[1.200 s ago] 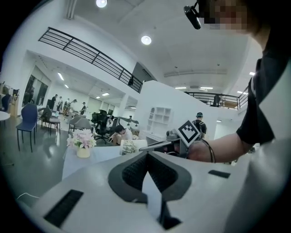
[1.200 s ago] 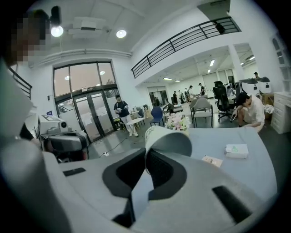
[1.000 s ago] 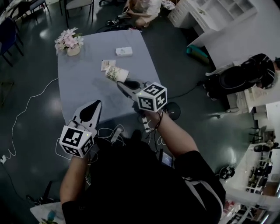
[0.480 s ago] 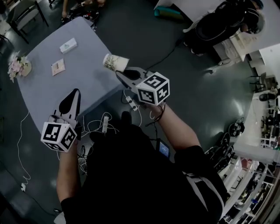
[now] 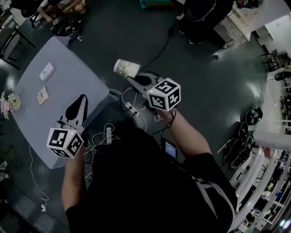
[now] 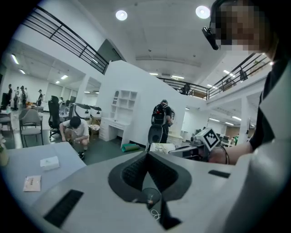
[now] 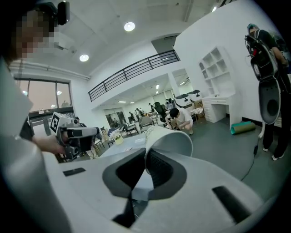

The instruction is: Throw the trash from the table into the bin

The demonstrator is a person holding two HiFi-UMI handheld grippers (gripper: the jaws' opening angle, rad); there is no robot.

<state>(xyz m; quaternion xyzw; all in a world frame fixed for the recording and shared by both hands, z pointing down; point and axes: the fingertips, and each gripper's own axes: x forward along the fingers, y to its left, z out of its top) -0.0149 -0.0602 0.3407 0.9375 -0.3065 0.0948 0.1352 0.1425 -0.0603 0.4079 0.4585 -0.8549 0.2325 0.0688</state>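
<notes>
A white paper cup (image 5: 126, 68) with a dark print lies on its side in my right gripper (image 5: 132, 78), which is shut on its rim. The cup hangs over the dark floor, to the right of the grey-blue table (image 5: 63, 98). In the right gripper view the cup's wall (image 7: 170, 139) sits pinched between the jaws, mouth turned to the right. My left gripper (image 5: 83, 98) is shut with nothing in it and hovers over the table's near corner. A small white box (image 5: 47, 71) and a card (image 5: 42, 95) lie on the table.
A flower pot (image 5: 9, 103) stands at the table's left end. A power strip with cables (image 5: 131, 109) lies on the floor by the table corner. One person crouches beyond the table (image 5: 63, 7); another stands at the top (image 5: 200, 13). White desks (image 5: 273, 113) line the right side.
Both grippers have swung away from the table to the right. The cup, which was over the tabletop, is now over the floor, still in the right gripper.
</notes>
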